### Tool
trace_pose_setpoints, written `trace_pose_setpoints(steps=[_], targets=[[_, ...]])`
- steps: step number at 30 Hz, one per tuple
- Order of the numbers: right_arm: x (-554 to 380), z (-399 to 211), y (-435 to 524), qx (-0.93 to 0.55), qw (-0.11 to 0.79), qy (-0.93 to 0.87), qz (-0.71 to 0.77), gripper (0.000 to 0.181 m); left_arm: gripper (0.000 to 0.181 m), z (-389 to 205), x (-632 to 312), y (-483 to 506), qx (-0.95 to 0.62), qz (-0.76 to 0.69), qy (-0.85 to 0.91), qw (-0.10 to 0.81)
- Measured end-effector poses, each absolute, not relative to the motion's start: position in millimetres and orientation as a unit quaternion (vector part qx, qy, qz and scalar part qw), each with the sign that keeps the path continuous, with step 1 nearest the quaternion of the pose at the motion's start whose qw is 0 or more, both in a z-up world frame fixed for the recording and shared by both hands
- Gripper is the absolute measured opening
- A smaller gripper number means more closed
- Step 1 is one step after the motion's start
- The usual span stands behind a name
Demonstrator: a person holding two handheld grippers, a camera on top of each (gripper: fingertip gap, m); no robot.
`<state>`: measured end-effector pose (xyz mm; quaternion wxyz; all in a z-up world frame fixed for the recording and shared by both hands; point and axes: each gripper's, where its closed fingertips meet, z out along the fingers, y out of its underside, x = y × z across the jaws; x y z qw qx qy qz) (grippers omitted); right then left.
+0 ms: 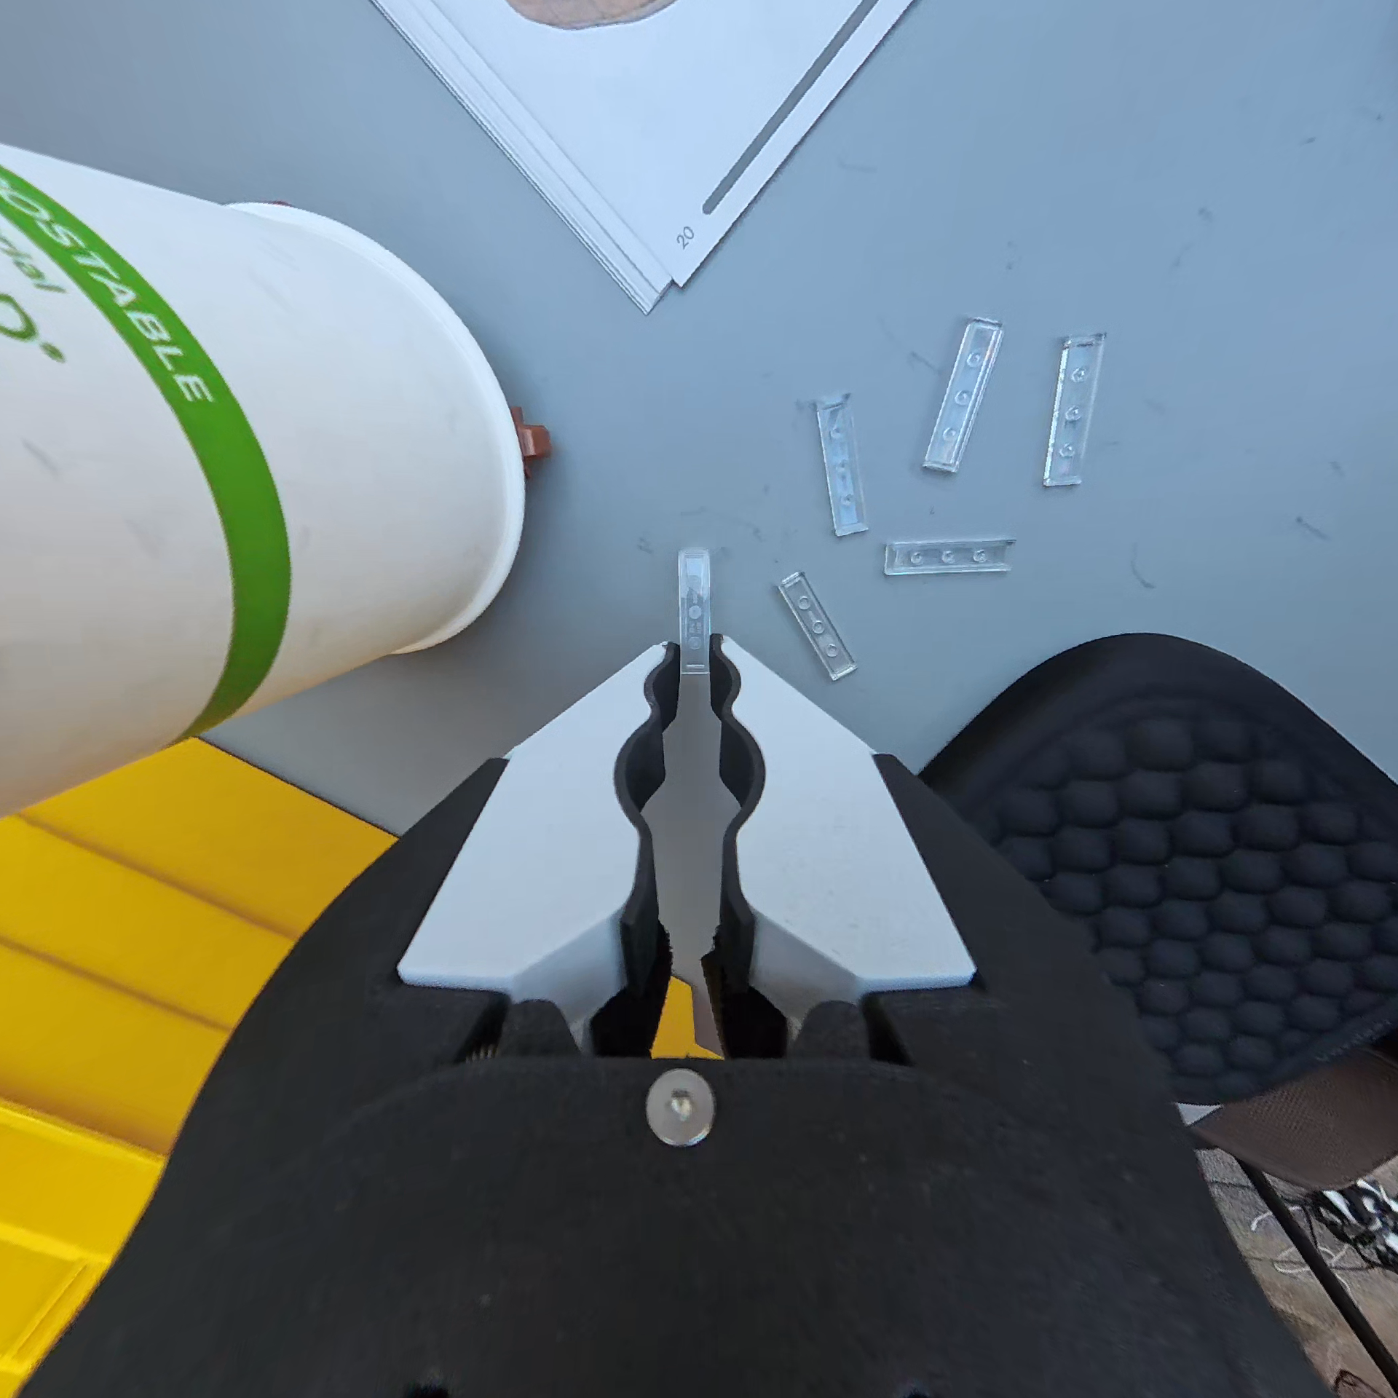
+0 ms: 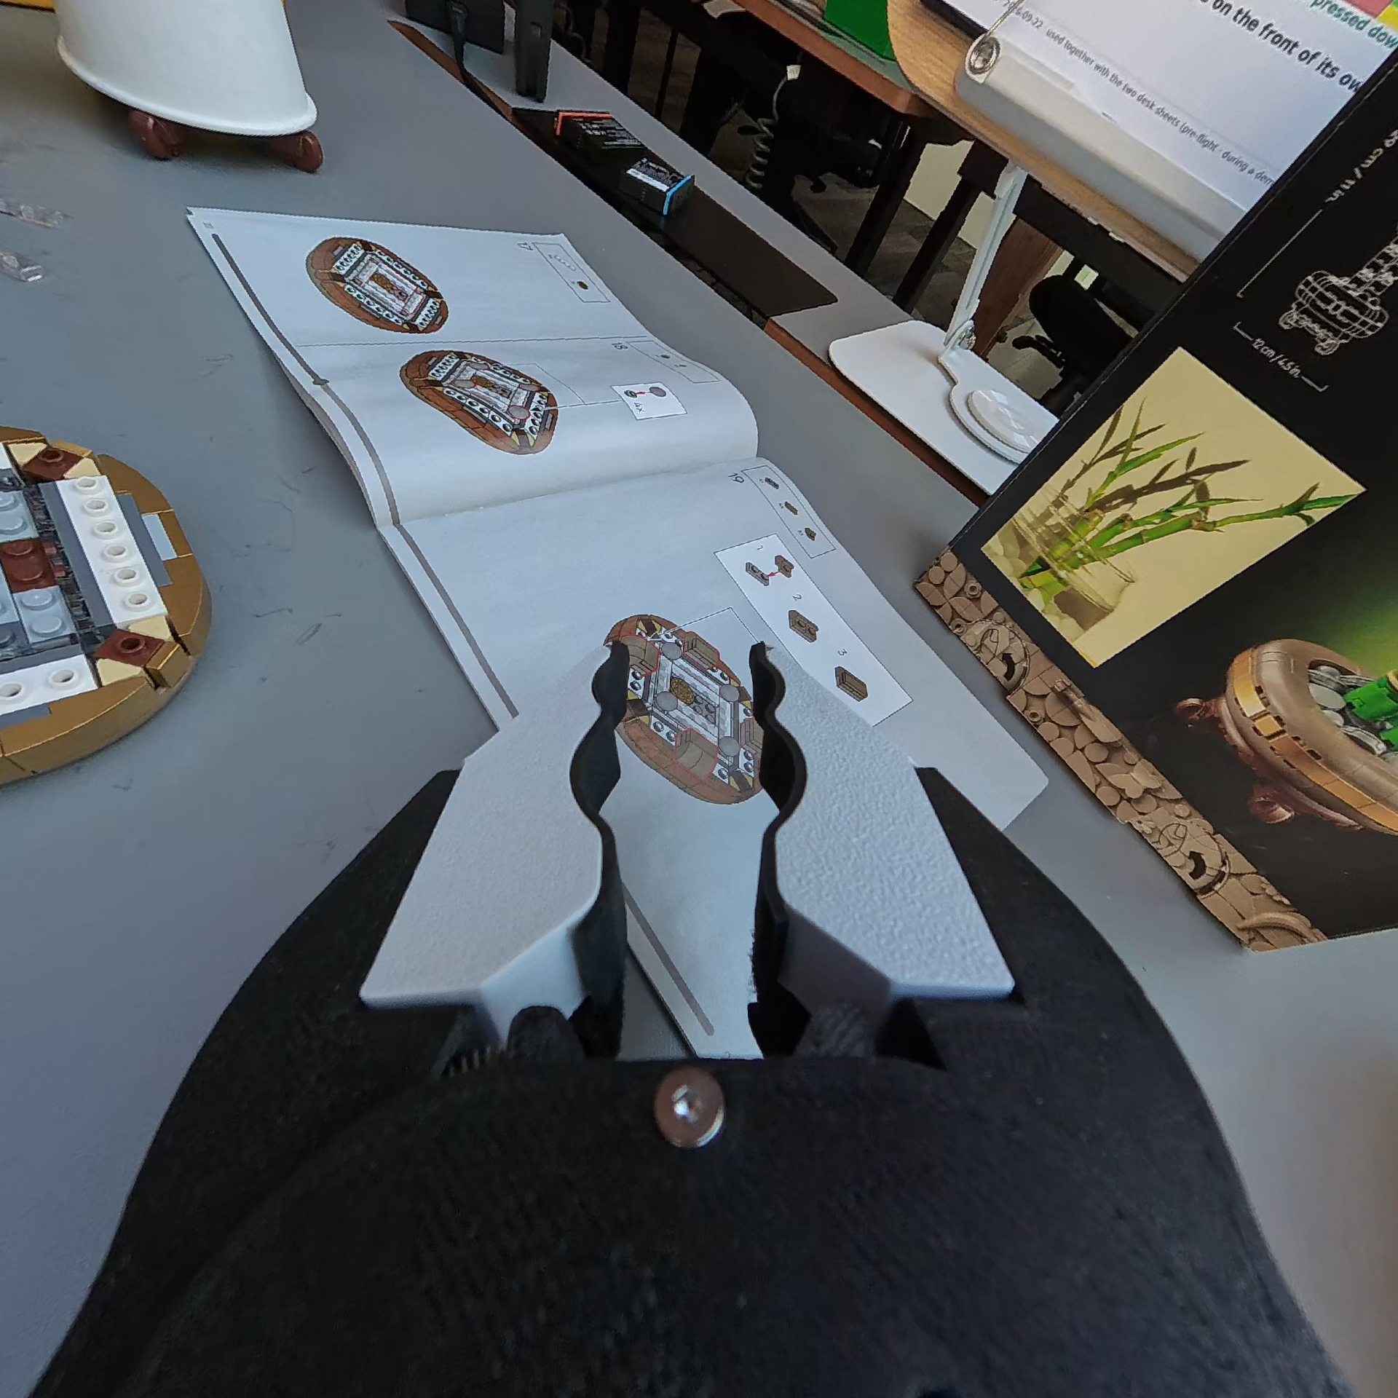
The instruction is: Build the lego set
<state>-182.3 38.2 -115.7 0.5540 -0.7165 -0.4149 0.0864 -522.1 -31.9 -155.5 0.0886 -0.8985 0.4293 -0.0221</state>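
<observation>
My left gripper (image 1: 694, 650) is shut on a clear flat Lego plate (image 1: 694, 605), held edge-on above the grey table (image 1: 1135, 189). Several more clear plates (image 1: 962, 395) lie on the table to its right. My right gripper (image 2: 685, 658) is open and empty, hovering over the open instruction booklet (image 2: 529, 469). The oval gold-rimmed Lego base (image 2: 91, 590) with white, grey and brown bricks sits at the left edge of the right wrist view.
A white paper cup (image 1: 227, 454) with a green band stands at left beside a brown Lego piece (image 1: 533, 442). A yellow bin (image 1: 113, 983) is at lower left and a black padded cushion (image 1: 1210, 832) at right. The Lego box (image 2: 1210, 567) stands right of the booklet; a white lamp base (image 2: 945, 393) is behind it. There is about 35 cm between the tips of the two grippers.
</observation>
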Motion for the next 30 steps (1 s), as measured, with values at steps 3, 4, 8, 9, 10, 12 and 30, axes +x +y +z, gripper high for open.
trace_pose_setpoints(steps=[3,4,8,9,10,12,30], targets=[[-182,-115,38,-0.716,0.554,-0.415,0.087,0.032,0.005,-158,-524,-33,-0.898,-0.018,0.433,0.082],[-182,-115,38,-0.716,0.554,-0.414,0.087,0.032,0.005,-158,-524,-33,-0.897,-0.015,0.434,0.082],[-182,-115,38,-0.716,0.555,-0.414,0.088,0.032,0.005,-160,-525,-34,-0.895,-0.01,0.438,0.078],[-182,-115,38,-0.716,0.555,-0.414,0.088,0.032,0.005,-160,-526,-35,-0.896,-0.008,0.438,0.075],[-182,-115,38,-0.716,0.555,-0.414,0.088,0.032,0.005,-161,-526,-35,-0.896,-0.006,0.438,0.075],[-182,-115,38,-0.716,0.555,-0.415,0.087,0.032,0.005,-162,-526,-35,-0.896,-0.002,0.438,0.073],[-182,-116,38,-0.717,0.553,-0.416,0.085,0.032,0.018,-145,-527,-36,-0.906,-0.021,0.413,0.093]])
